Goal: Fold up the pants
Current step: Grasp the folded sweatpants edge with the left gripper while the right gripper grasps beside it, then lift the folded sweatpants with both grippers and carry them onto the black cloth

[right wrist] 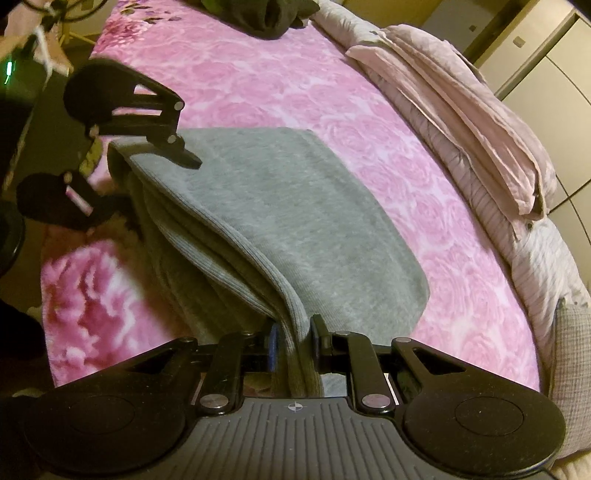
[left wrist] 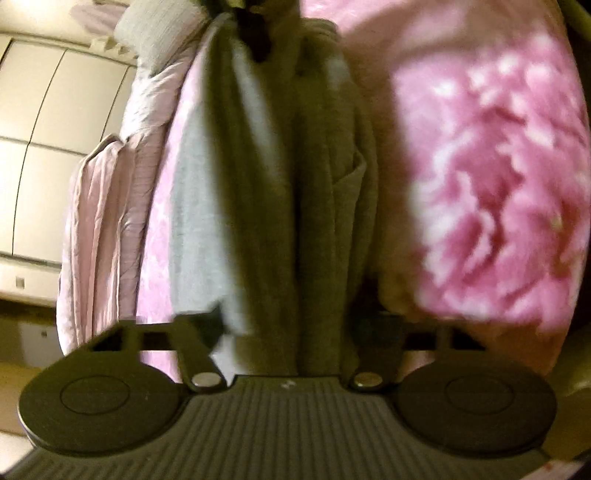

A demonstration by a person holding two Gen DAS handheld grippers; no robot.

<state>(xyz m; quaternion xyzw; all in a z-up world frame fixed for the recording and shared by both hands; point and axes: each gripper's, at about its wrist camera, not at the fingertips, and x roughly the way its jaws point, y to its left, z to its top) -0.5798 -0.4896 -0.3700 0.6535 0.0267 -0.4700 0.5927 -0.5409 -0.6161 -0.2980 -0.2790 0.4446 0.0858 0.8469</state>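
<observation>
Pink rose-print blanket covers pretty much the whole bed, w/ a folded pale pink duvet stacked along the far edge and cream wardrobe doors behind that. Dark bundle of clothes sits at the far end of the bed, well apart from the action.

Task thing is the grey sweatpants, already doubled over, lying flat on the blanket w/ the near edge lifted up off it.

Right claw is clenched on the layered edge of the pants, fabric bunched between the blue pads at the bottom of the right wrist view. Cloth runs up from there toward the other corner.

Left claw is at that other corner on the left side of the same view, one finger on top of the fabric and one below. From the left wrist cam the pants hang right between the fingers, filling the middle of the frame, but it's blurry and dim, so tbh can't tell if the pads are actually pressing the cloth or just around it.
</observation>
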